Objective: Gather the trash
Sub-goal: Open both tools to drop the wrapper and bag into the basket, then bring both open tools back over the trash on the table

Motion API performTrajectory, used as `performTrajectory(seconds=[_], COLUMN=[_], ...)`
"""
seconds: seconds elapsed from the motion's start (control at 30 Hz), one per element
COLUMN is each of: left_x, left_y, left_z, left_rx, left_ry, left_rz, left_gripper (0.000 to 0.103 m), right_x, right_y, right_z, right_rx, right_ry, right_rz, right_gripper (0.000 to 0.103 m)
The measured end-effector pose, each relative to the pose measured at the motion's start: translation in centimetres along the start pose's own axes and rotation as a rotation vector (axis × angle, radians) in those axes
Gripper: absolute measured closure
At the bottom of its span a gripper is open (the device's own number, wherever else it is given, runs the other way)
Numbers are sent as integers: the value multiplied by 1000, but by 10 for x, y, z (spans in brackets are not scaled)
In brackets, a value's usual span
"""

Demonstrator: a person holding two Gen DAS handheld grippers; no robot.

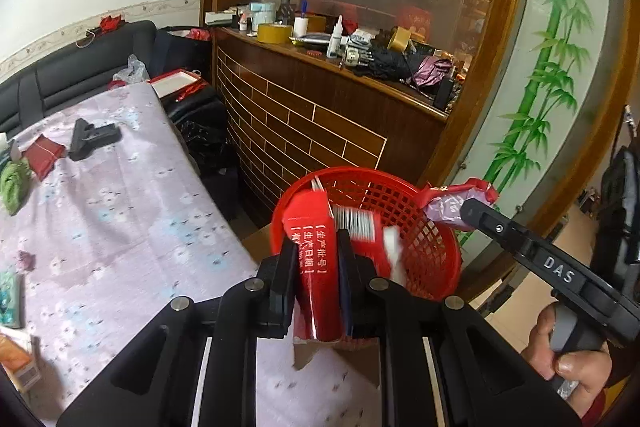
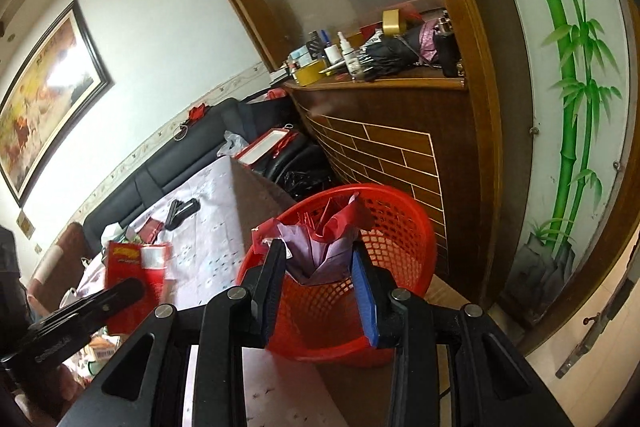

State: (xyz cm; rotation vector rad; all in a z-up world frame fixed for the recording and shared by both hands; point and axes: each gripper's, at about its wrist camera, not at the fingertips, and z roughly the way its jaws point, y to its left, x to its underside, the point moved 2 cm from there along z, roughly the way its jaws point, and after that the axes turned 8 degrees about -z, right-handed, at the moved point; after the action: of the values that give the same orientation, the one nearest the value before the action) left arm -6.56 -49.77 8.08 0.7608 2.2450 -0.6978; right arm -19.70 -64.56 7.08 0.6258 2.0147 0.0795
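A red mesh trash basket (image 1: 416,227) stands on the floor past the table corner; it also shows in the right wrist view (image 2: 400,227). My left gripper (image 1: 316,259) is shut on a red carton with white print (image 1: 316,267), held over the basket's near rim. My right gripper (image 2: 320,259) is shut on a crumpled red and purple wrapper (image 2: 320,247), held over the basket. The left wrist view shows that wrapper (image 1: 452,199) at the right gripper's tip, above the basket's right rim. The right wrist view shows the red carton (image 2: 140,267) in the left gripper at the lower left.
A table with a purple flowered cloth (image 1: 120,207) carries a black clip tool (image 1: 92,137), a red packet (image 1: 42,153) and a green cloth (image 1: 14,183). A black sofa (image 1: 80,71) stands behind. A cluttered brown brick-pattern counter (image 1: 320,115) stands behind the basket.
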Motion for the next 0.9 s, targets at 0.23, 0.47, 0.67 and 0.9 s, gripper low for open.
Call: performTrajectory(seconds=[0.23,0.47,0.67,0.9], left_x=[1,14,37,67], left_y=[3,22,46,94], left_z=[16,-11,-55,-113], left_rx=[-3,-4,-60,-144], left_ry=[10,0,-39,-79], left_rz=[-14,-45,-37,-77], left_gripper=[51,46,44,42], right_x=[-11,-6,0,19], right_y=[-22,-27,-17,30], right_z=[22,27,17,10], right_rx=[22,6,-13,-87], right_ry=[15,27,24,52], right_rz=[24,34,31,-27], right_gripper=[64,50,39,37])
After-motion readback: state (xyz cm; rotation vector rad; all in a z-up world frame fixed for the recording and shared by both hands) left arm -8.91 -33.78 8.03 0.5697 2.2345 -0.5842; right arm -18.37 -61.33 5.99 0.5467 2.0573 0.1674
